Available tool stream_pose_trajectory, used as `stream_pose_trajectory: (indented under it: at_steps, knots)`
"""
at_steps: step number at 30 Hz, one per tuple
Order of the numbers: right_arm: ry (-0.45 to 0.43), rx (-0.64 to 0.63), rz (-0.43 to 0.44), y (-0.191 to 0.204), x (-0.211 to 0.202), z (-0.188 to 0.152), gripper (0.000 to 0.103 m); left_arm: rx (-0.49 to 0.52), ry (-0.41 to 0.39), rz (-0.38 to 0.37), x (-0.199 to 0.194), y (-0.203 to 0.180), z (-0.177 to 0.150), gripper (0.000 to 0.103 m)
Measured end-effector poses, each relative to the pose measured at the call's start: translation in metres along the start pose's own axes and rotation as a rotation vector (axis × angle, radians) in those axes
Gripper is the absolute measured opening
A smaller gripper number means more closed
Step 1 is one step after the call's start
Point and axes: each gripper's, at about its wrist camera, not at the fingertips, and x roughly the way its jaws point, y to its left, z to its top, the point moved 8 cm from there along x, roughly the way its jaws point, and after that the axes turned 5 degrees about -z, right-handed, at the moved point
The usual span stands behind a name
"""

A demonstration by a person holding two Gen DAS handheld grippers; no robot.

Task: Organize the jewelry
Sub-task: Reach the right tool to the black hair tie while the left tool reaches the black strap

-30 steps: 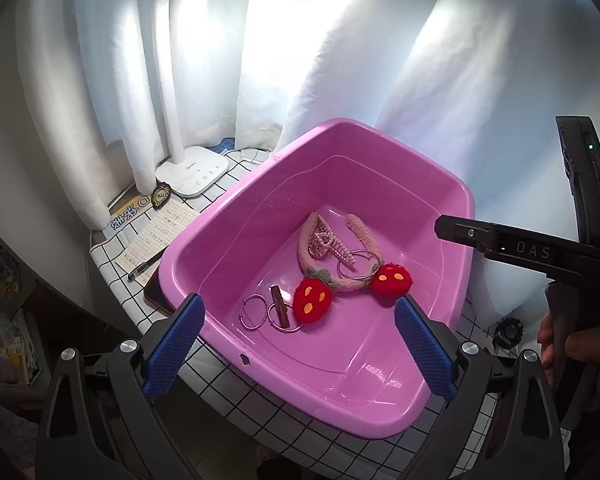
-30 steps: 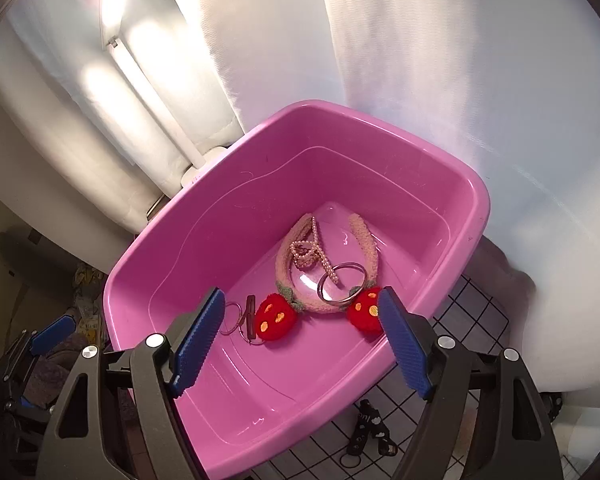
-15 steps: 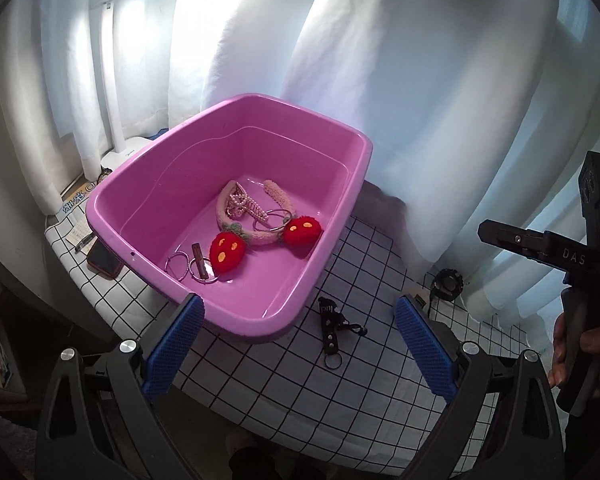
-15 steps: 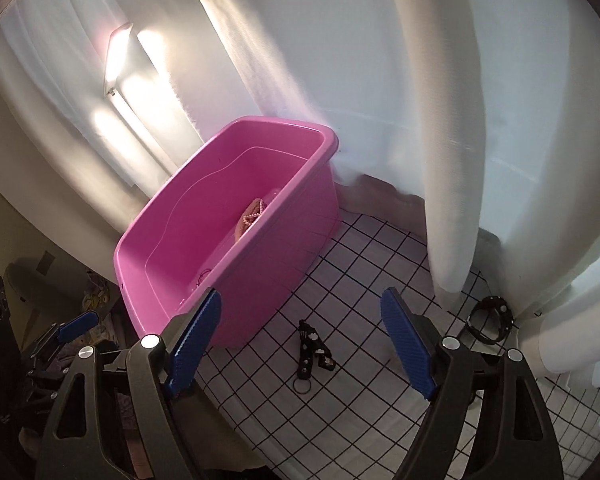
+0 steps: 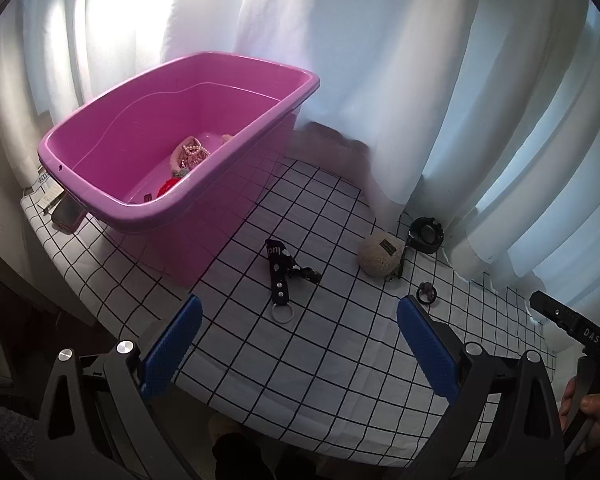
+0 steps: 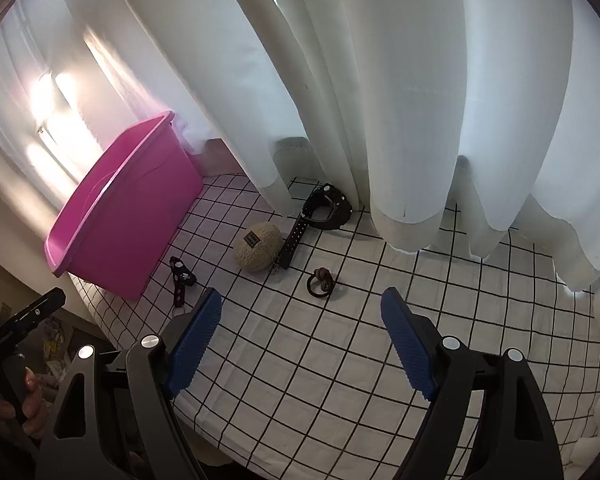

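Checked cloth (image 6: 340, 360) beneath down-tilted, spread tools.

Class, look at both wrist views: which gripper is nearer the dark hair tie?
Right. The right gripper hovers just short of the hair tie; the left gripper faces the black strap, farther off.

Pink tub (image 5: 236, 184) left, black strap (image 5: 278, 276) on checked cloth (image 5: 340, 360) beside it.

Backlit curtains (image 6: 380, 80), perhaps slight blur, fisheye-warped dark edges
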Motion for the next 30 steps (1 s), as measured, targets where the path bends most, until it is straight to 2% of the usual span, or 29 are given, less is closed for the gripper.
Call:
stream_pose_trajectory:
  at_steps: [7, 15, 23, 30]
  knots:
    - [0.028, -0.007, 0.003, -0.027, 0.016, -0.051, 0.078, -0.074, 0.052, 0.063, 0.026, -0.002, -0.046, 0.096]
    - [0.018, -0.087, 0.013, -0.030, 0.029, -0.070, 0.078, -0.140, 0.048, 0.141, 0.040, 0.000, -0.082, 0.096]
    - [0.027, -0.129, 0.045, -0.012, 0.050, -0.079, 0.078, -0.154, 0.043, 0.195, 0.060, 0.014, -0.080, 0.096]
    - [0.016, -0.116, 0.018, -0.006, 0.081, -0.071, 0.078, -0.155, 0.045, 0.185, 0.095, 0.025, -0.075, 0.096]
